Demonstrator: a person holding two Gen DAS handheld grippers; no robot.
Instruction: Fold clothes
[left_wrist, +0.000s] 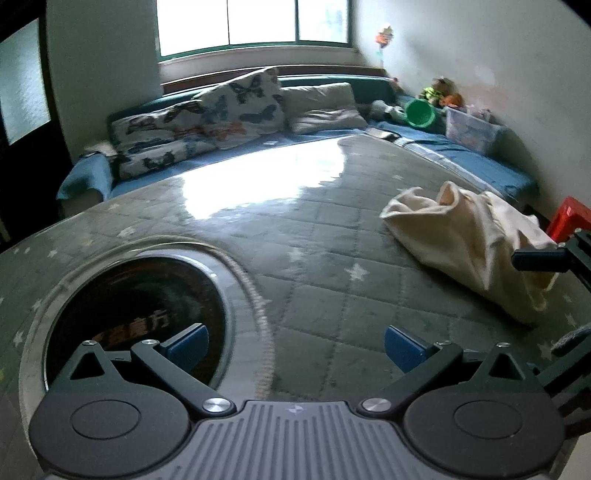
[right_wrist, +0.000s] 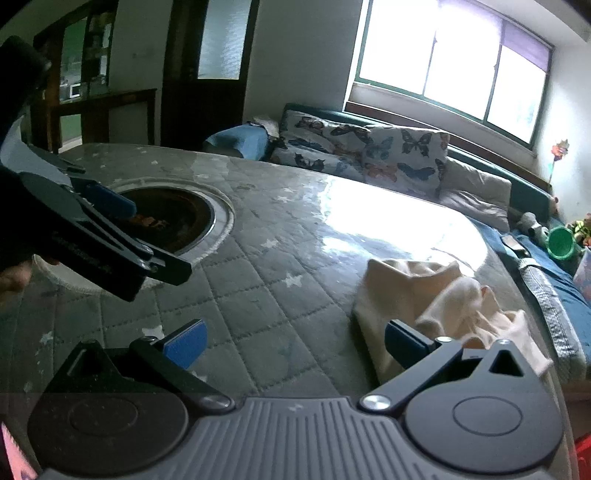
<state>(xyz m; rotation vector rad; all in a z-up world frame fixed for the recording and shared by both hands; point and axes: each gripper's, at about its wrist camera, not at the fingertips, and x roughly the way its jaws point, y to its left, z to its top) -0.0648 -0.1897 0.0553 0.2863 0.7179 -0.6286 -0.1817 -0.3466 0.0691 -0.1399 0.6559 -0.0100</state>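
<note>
A cream garment (left_wrist: 476, 240) lies crumpled on the right side of the grey quilted table cover (left_wrist: 314, 240); it also shows in the right wrist view (right_wrist: 424, 302). My left gripper (left_wrist: 295, 349) is open and empty, low over the cover, left of the garment. My right gripper (right_wrist: 293, 345) is open and empty, its right blue pad (right_wrist: 404, 345) close to the garment's near edge. The left gripper also shows at the left of the right wrist view (right_wrist: 110, 229). Part of the right gripper shows at the right edge of the left wrist view (left_wrist: 546, 258).
A round dark inset (left_wrist: 136, 317) with a metal ring sits in the table on the left. A blue sofa (left_wrist: 480, 155) with butterfly cushions (left_wrist: 207, 118) runs behind. A green bucket (left_wrist: 419, 112), a plastic box (left_wrist: 471, 129) and a red stool (left_wrist: 569, 218) are at the right.
</note>
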